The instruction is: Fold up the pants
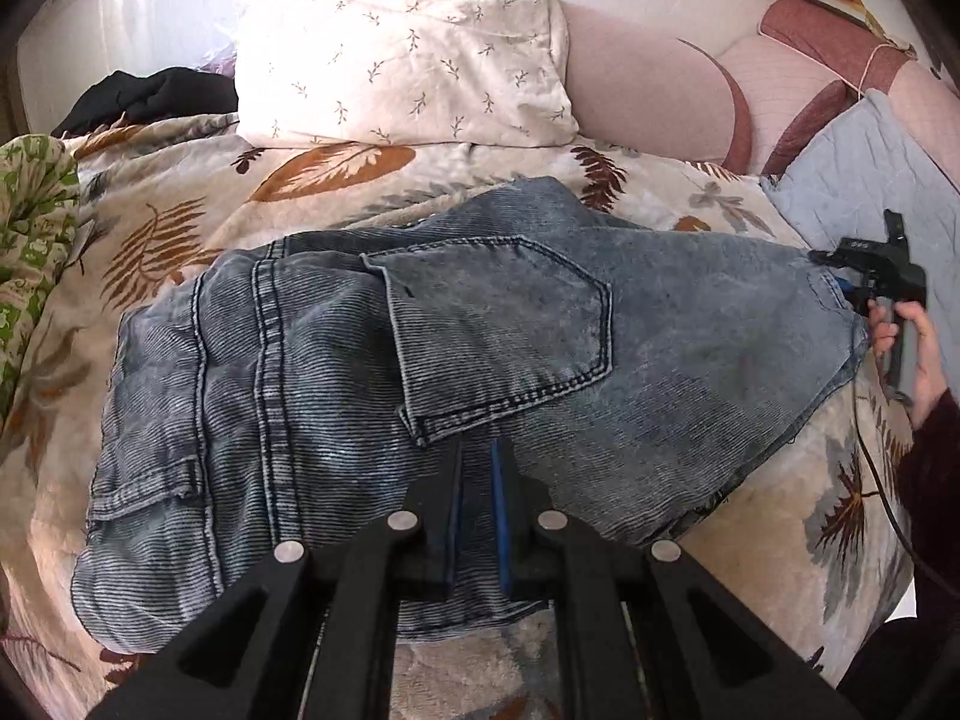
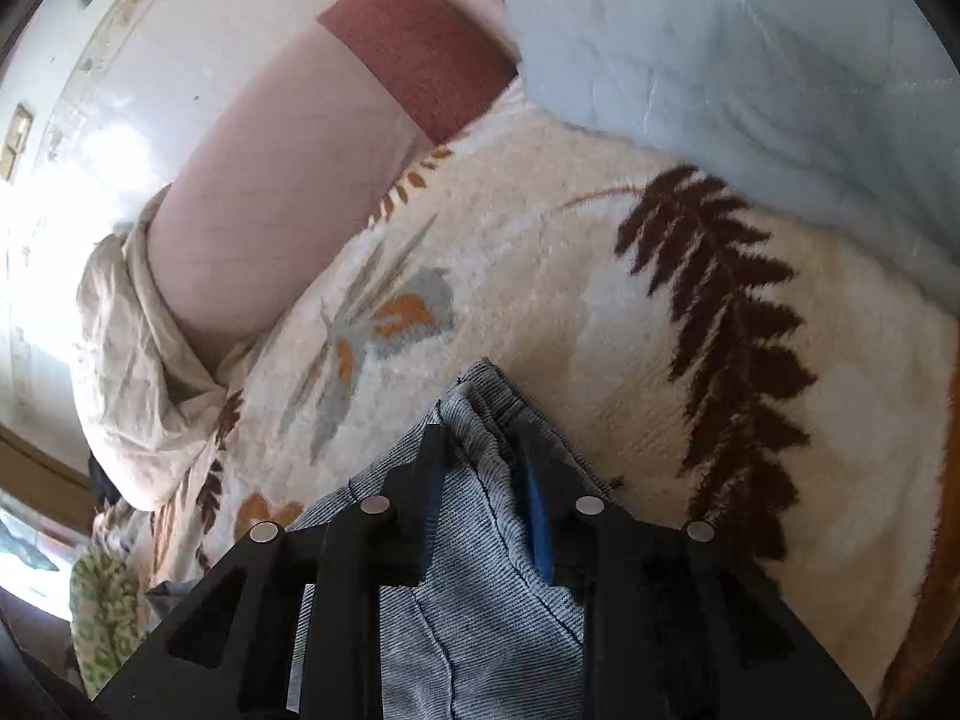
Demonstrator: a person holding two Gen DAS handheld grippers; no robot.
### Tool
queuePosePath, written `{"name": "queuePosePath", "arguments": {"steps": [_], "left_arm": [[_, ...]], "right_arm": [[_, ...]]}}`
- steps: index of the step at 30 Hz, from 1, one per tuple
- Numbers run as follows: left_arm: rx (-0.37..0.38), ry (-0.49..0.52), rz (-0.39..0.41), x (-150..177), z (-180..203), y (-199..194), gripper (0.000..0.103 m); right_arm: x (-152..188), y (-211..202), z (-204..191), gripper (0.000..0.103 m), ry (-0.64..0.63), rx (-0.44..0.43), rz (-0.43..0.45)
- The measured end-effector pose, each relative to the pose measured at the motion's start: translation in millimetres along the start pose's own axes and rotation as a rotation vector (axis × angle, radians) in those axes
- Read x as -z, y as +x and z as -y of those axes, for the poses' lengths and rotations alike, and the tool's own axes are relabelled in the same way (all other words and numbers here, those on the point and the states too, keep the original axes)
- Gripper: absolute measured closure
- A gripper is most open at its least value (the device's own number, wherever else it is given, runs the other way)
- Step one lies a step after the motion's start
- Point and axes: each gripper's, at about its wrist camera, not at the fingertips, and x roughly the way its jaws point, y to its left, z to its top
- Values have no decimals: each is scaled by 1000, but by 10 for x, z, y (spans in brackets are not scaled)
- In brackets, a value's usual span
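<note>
Stone-washed blue denim pants lie folded on the leaf-patterned blanket, back pocket facing up. My left gripper is shut on the near edge of the pants, with a strip of denim between its blue pads. At the far right corner of the pants is my right gripper, held by a person's hand. In the right wrist view the right gripper has a bunched ridge of the pants pinched between its fingers, just above the blanket.
A white sprigged pillow and a pink padded headboard lie beyond the pants. A pale blue quilt sits at the right, also in the right wrist view. Green-patterned cloth and a black garment lie at the left.
</note>
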Motion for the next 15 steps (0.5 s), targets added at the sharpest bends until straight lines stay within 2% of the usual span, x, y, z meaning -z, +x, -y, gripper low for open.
{"name": "queuePosePath", "arguments": {"steps": [1, 2, 4, 5, 9, 13, 15], "left_arm": [[-1, -2, 1, -2, -11, -1, 92], [-2, -3, -3, 1, -24, 11, 92], [2, -5, -12, 17, -47, 31, 92], [5, -1, -9, 23, -48, 32, 92], [28, 21, 5, 62, -69, 20, 92], [73, 23, -8, 127, -142, 71, 92], [100, 36, -28, 135, -173, 93, 92]], "right_arm": [[-13, -122, -72, 58, -8, 44, 5], [-10, -248, -149, 51, -34, 67, 37], [38, -542, -376, 43, -148, 82, 115], [120, -675, -532, 42, -222, 71, 103], [574, -805, -734, 42, -341, 30, 4], [1115, -489, -789, 50, -432, 146, -146], [1322, -345, -767, 54, -430, 198, -201]]}}
